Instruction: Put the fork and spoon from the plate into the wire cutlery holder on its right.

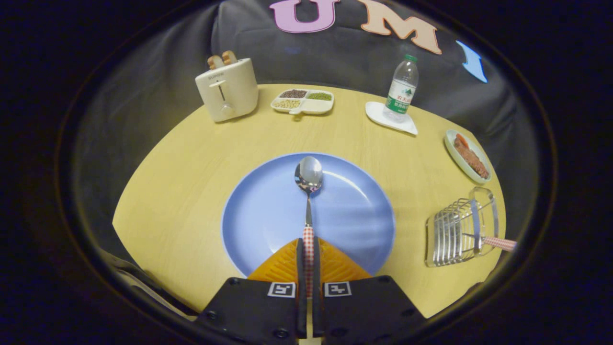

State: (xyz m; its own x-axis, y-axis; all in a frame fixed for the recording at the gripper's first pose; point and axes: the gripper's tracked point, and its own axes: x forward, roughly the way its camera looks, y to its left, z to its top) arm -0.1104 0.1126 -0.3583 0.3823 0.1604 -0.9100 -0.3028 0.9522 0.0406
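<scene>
At the far left of the yellow table [182, 191] stands a cream toaster [227, 89] with two slices in its slots, and beside it lies a divided tray [302, 101] of beans. In the middle is the blue plate [268, 211]. The gripper [309, 251] is over its near edge, and both orange fingers [282, 263] are clenched on the checkered handle of the spoon [309, 175], whose bowl points away over the plate. Further right, a water bottle [401, 89] stands on a white coaster [390, 117], and a small dish [467, 155] holds food. The wire holder [459, 227] is right of the plate, with one checkered handle [500, 243] sticking out of it.
</scene>
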